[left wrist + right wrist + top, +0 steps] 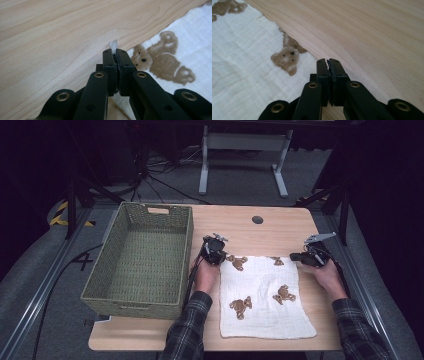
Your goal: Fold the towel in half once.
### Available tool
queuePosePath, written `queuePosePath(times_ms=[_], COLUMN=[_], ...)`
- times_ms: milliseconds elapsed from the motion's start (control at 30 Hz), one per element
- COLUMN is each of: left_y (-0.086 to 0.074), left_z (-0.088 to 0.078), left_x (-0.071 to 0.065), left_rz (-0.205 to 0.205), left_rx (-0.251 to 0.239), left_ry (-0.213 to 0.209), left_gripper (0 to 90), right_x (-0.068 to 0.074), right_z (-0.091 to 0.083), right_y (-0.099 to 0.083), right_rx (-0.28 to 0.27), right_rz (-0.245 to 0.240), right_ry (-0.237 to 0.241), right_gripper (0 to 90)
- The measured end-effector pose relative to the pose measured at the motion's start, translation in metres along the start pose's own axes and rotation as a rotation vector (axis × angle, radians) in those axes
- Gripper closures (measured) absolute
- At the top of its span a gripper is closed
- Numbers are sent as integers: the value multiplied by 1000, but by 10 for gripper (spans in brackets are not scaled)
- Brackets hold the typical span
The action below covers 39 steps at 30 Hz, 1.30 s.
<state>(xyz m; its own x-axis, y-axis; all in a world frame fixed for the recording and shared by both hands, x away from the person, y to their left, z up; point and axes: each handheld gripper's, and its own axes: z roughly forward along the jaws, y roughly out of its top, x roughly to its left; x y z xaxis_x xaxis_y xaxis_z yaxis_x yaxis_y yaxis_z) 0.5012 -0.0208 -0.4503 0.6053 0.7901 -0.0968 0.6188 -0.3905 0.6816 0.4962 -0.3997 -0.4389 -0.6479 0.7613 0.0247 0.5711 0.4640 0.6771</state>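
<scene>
On the desk, beside a green woven basket: white bear-print cloth lying flat, far corners at both tools.
Left hand-held gripper clamped on the far left corner, a tuft poking past the tips; right hand-held gripper pressed closed at the far right corner, cloth between the jaws not discernible. Forearms in plaid sleeves reaching forward along either side.

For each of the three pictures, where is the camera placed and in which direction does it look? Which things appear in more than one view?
High view: above the person's side, looking forward and down on the table, basket and cloth; forearms, hands show.
Left gripper view: rides the left gripper, looking along jaws shut on a cloth corner.
Right gripper view: rides the right gripper, jaws closed at the cloth's edge.
Shared: the bear-print cloth and wooden tabletop.
</scene>
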Motion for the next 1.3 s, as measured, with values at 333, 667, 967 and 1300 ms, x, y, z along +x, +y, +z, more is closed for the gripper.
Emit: queuePosePath(times_ms=[333, 667, 967, 1300], left_y=[6, -8, -34, -60], left_z=[-37, -64, -79, -107], left_x=[-8, -27, -46, -75], left_rz=[15, 39, 81, 146], left_rx=[-88, -85, -60, -74], left_ry=[50, 37, 5, -14], left_gripper=[870, 869, 870, 870], right_x=[12, 33, 49, 67], right_z=[-34, -64, -75, -94], right_y=[5, -6, -28, -57], right_rx=[-79, -132, -119, -123], right_rz=[-48, -87, -86, -83], right_ry=[-23, -8, 42, 79], right_gripper=[881, 883, 884, 883])
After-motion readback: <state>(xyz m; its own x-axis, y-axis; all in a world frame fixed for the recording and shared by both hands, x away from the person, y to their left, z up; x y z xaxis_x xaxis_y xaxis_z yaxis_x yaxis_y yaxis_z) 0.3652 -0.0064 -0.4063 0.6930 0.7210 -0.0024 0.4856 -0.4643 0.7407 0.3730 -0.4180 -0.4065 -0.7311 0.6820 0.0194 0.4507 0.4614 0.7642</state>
